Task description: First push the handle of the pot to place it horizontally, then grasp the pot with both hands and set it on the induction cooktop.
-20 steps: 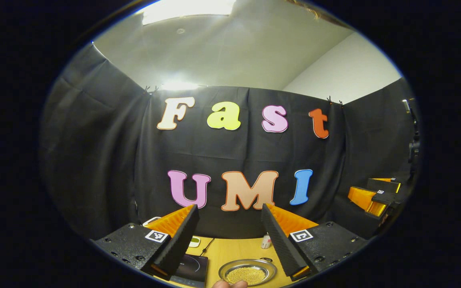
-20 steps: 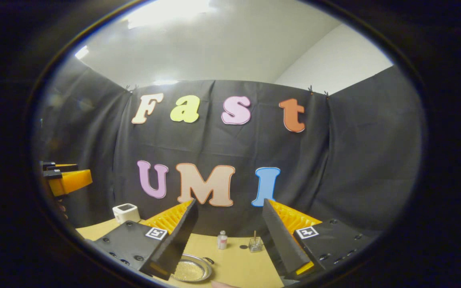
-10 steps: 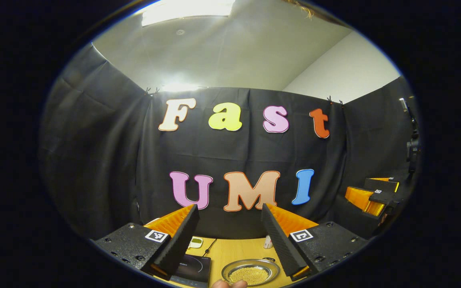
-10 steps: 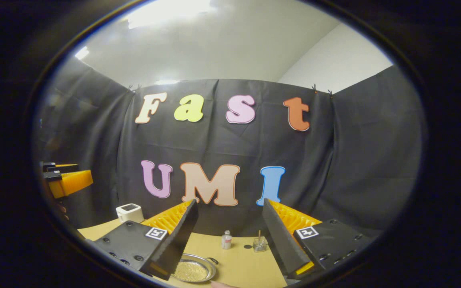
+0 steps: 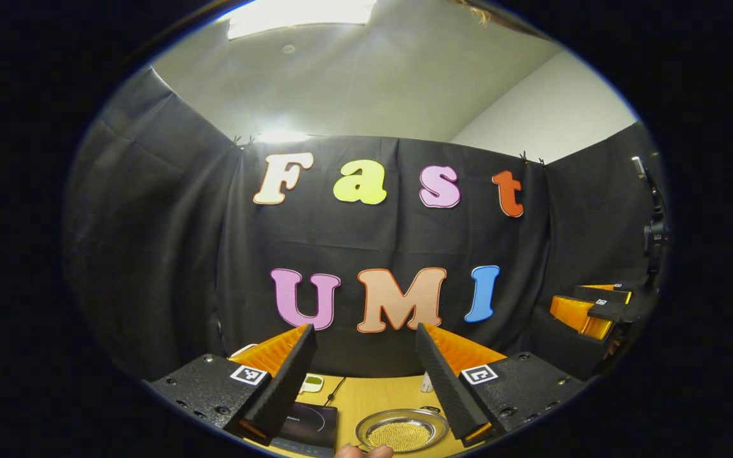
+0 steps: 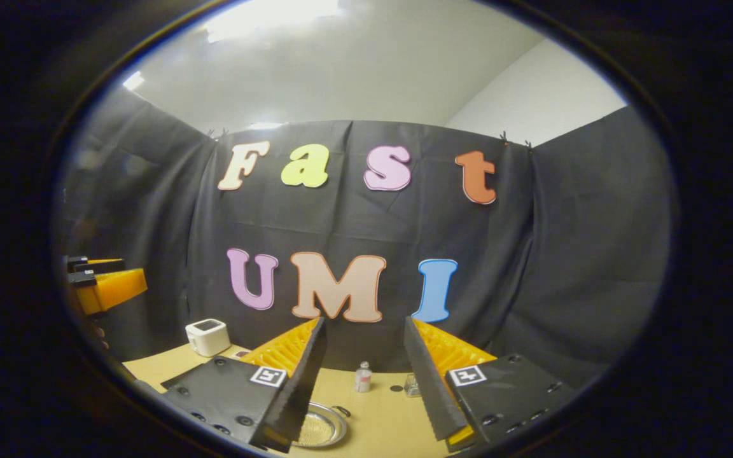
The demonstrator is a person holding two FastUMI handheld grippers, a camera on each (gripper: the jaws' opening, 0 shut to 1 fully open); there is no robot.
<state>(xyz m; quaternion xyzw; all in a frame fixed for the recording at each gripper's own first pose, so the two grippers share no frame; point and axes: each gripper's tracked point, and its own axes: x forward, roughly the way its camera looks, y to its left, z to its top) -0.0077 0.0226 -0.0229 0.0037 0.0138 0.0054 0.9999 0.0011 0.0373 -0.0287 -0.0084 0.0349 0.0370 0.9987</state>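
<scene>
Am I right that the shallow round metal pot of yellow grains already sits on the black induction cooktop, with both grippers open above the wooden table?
Not quite. In the left gripper view the shallow round metal pot sits on the wooden table beside the black induction cooktop, not on it. The left gripper and right gripper are indeed open above the table.

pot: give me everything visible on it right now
The pot is a shallow, round, shiny metal pan sitting upright on the wooden table, filled with small yellowish grains. In the left gripper view a small dark loop shows at its far rim. The induction cooktop lies beside it, apart. Neither set of tongs touches it. In the right gripper view a finger hides part of it.
</scene>
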